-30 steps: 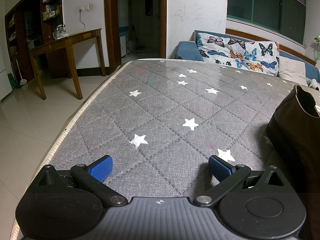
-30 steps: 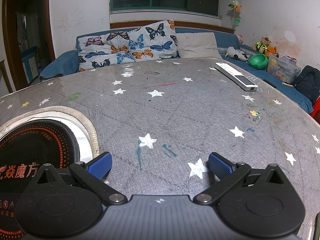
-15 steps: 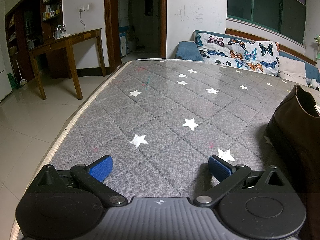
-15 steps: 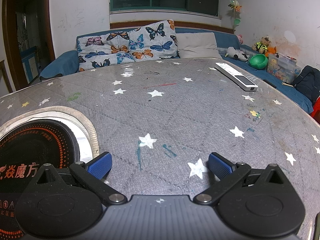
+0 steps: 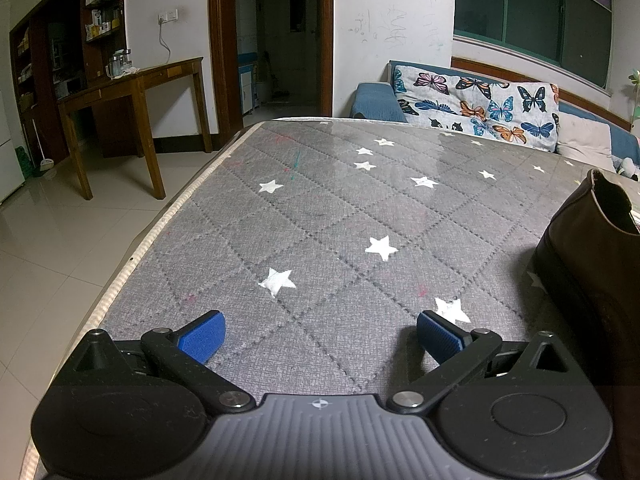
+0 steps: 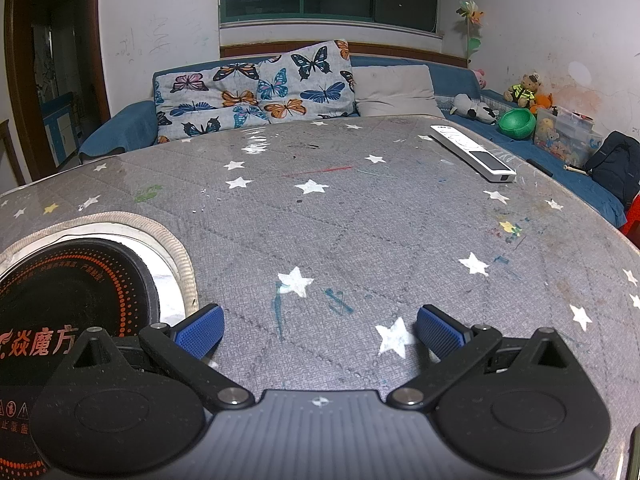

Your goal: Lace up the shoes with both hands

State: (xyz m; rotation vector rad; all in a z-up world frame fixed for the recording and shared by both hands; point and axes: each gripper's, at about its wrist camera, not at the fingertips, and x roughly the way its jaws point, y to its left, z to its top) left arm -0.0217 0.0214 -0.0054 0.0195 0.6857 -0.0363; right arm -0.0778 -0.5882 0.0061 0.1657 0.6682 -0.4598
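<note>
A brown leather shoe (image 5: 592,264) stands on a grey quilted table cover printed with white stars (image 5: 320,220), at the far right edge of the left wrist view. The left gripper (image 5: 320,334) rests low over the table with its two blue-padded fingers (image 5: 202,336) spread wide apart and nothing between them. The shoe lies to the right of these fingers, just beside the right-hand one, and its long axis appears to run roughly parallel to the way the fingers point. The open collar of the shoe sits at the far end, so its heel seems to point away from the camera. The near part of the shoe is cut off by the frame, and no lace or eyelet can be seen. The right gripper (image 6: 320,330) also sits low over the table with its blue fingers (image 6: 440,330) wide apart and empty. Its view does not show the shoe at all. It shows a round black cooktop (image 6: 68,312) set into the table at the left, and a white remote control (image 6: 472,152) far off to the right. The shoe probably lies between the two grippers, and the left one looks nearer. The likely next move is to turn both grippers inward toward the shoe, and lacing has not yet begun.
</note>
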